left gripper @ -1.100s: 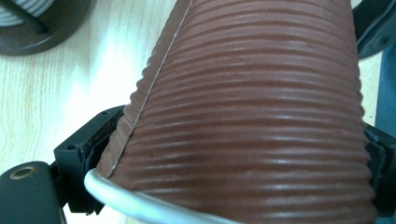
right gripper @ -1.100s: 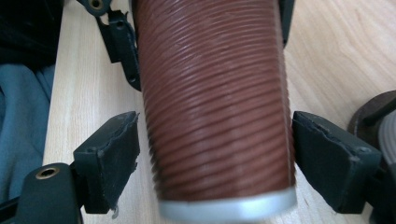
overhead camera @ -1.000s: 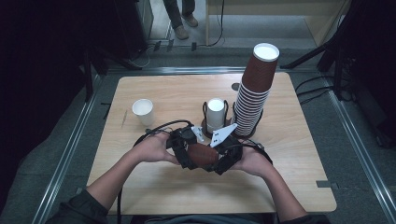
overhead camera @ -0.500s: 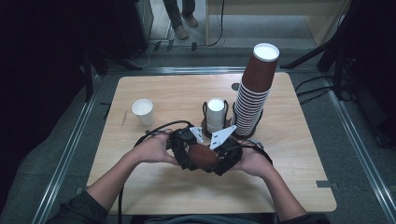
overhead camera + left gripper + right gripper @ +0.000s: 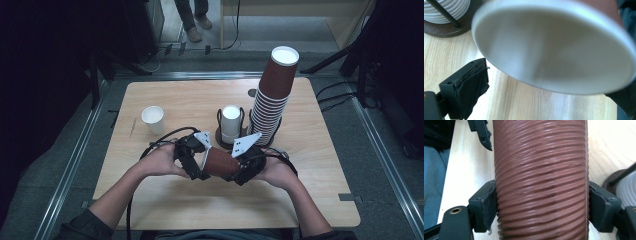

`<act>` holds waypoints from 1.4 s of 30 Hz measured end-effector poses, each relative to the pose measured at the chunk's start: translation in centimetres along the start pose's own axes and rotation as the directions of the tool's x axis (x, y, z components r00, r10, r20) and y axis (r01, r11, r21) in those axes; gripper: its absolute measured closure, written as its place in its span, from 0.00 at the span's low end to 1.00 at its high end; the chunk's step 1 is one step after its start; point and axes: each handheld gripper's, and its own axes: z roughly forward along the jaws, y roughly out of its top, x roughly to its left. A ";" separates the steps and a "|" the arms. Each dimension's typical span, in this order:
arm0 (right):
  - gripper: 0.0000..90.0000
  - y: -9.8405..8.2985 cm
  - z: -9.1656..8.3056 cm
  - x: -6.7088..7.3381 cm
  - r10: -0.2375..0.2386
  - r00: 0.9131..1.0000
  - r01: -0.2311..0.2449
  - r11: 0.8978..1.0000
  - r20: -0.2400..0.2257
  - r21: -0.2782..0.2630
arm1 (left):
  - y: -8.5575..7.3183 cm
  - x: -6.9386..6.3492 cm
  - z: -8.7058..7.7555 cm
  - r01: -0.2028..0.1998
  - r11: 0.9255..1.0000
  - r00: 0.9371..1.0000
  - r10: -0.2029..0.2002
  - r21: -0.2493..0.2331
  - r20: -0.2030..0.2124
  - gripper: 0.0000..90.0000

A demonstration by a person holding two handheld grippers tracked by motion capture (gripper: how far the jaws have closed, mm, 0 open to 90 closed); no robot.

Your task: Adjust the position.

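A brown ribbed paper cup lies on its side in the air between my two grippers, low over the table's near middle. My right gripper is shut on it: in the right gripper view both pads press the cup's ribbed wall, having tightened slightly. My left gripper faces the cup's mouth, and its jaws have just been opening. In the left gripper view the white inside of the cup looms close, and one black finger stands clear of the rim, touching nothing.
A tall leaning stack of brown cups stands at the back right of the wooden table. Beside it a white ribbed cup sits in a wire holder. A loose white cup stands at the left. A person's legs are beyond the table.
The left gripper's jaws have spread away from the cup's rim. Both hands and the cup stay in nearly the same place.
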 end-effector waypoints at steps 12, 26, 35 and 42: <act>0.23 -0.7 -1.5 -0.3 0.054 0.998 -0.053 0.996 0.017 -0.075 | -1.7 0.1 -0.6 0.062 0.991 0.998 -0.061 -0.119 0.009 0.00; 0.23 -1.4 -2.2 0.0 0.066 0.998 -0.062 0.989 0.020 -0.137 | -2.6 -0.1 -0.7 0.127 0.964 0.992 -0.125 -0.233 0.025 0.00; 0.23 -1.2 -1.5 0.0 0.058 0.998 -0.059 0.982 -0.011 -0.182 | -2.0 -0.3 -0.8 0.128 0.952 0.992 -0.121 -0.279 0.042 0.00; 0.23 -0.6 -0.4 0.2 0.033 0.999 -0.039 0.983 -0.036 -0.179 | -1.8 -0.5 -1.1 0.141 0.938 0.990 -0.127 -0.317 0.064 0.00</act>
